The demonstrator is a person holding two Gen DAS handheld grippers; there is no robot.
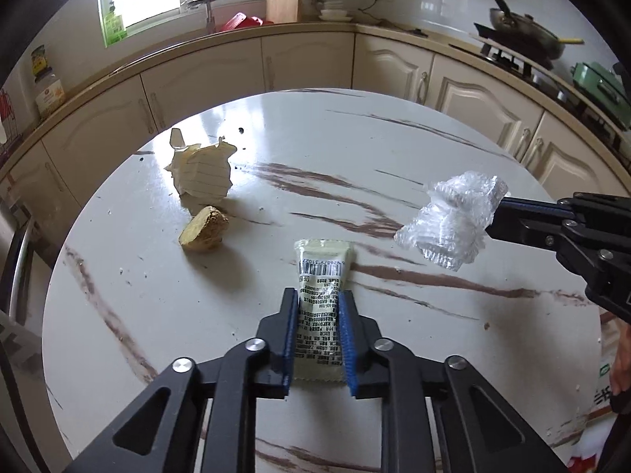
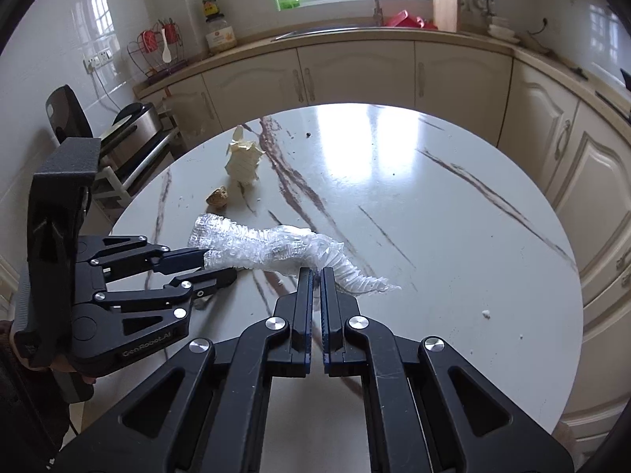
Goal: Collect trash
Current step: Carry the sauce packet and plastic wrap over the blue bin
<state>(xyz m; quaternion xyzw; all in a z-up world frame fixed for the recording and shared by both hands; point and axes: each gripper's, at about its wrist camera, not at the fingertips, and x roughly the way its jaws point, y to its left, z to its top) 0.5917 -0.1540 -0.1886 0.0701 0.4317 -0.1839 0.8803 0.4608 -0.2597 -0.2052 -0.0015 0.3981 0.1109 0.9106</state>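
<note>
Nearest my left camera, my left gripper (image 1: 317, 307) has its blue pads pressed on both edges of the printed sachet (image 1: 320, 299), which looks to lie on the marbled desk (image 1: 394, 149). My right gripper (image 2: 317, 276) is closed tight, pinching a crumpled wad of clear plastic wrap (image 2: 276, 250) that hangs clear above the desk. So I judge two pieces are in hand but none is binned: no trash container shows in either view. Still waiting on the desk are the crumpled lined paper (image 1: 203, 171) and, just beside it, a brownish food scrap (image 1: 204, 229), plus scattered crumbs. I reckon I'm roughly midway.
</note>
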